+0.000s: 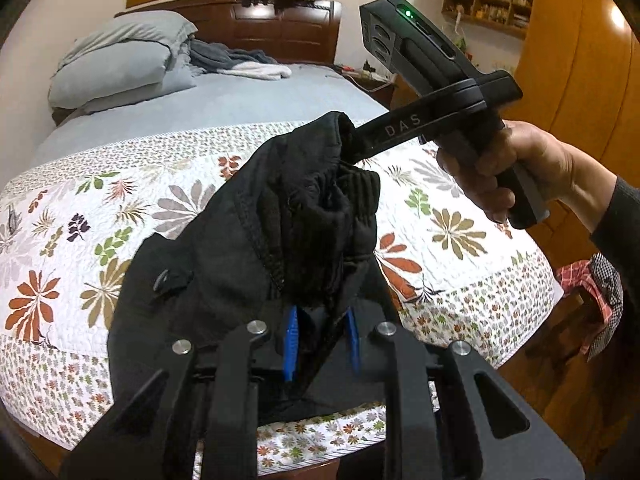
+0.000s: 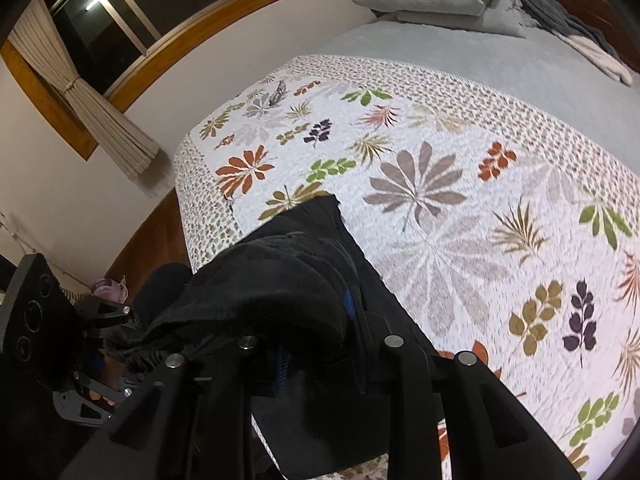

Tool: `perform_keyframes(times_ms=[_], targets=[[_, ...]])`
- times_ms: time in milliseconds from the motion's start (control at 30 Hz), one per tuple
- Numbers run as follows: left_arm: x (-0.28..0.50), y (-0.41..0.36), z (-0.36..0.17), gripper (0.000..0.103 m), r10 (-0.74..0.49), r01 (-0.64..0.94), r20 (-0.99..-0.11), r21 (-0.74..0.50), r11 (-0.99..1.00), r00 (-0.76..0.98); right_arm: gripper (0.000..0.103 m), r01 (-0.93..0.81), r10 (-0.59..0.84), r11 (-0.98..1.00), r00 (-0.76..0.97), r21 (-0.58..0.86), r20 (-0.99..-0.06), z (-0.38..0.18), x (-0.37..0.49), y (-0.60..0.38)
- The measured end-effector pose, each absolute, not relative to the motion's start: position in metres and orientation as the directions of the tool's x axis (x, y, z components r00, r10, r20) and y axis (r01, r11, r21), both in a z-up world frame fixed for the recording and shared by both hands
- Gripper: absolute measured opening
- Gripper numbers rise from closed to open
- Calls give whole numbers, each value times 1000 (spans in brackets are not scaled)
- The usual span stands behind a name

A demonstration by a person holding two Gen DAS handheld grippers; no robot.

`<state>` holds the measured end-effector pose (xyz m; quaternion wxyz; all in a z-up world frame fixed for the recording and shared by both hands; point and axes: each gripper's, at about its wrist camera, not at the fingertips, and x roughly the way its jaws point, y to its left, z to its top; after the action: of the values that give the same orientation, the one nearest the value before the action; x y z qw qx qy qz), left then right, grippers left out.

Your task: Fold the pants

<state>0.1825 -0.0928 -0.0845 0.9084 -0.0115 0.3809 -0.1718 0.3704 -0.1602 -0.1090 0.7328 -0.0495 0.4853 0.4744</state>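
The black pants (image 1: pixel 256 260) hang bunched in the air above the floral quilt (image 1: pixel 120 208). My left gripper (image 1: pixel 320 340) is shut on the pants' fabric; its blue pads (image 1: pixel 290 344) show on either side of a fold. My right gripper (image 1: pixel 352 148) reaches in from the right, its fingers buried in the elastic waistband at the top. In the right wrist view the right gripper (image 2: pixel 316 328) is shut on the black pants (image 2: pixel 280 280), with a blue pad (image 2: pixel 349 300) showing. The left gripper's body (image 2: pixel 60 340) shows at the lower left there.
The bed has a grey sheet (image 1: pixel 224 100), grey pillows (image 1: pixel 120 64) and loose clothes (image 1: pixel 240 62) at the wooden headboard. A wooden wardrobe (image 1: pixel 580 80) stands on the right. A red checked cloth (image 1: pixel 592 292) lies beside the bed. A curtained window (image 2: pixel 120 28) is on the wall.
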Motion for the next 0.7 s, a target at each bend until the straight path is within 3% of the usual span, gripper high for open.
perform_keyframes(times_ms=[700], targets=[[184,-148,-134,18,-258,377,-762,-19,926,594,26,-727,660,554,87,405,-746,-166,365,-210]])
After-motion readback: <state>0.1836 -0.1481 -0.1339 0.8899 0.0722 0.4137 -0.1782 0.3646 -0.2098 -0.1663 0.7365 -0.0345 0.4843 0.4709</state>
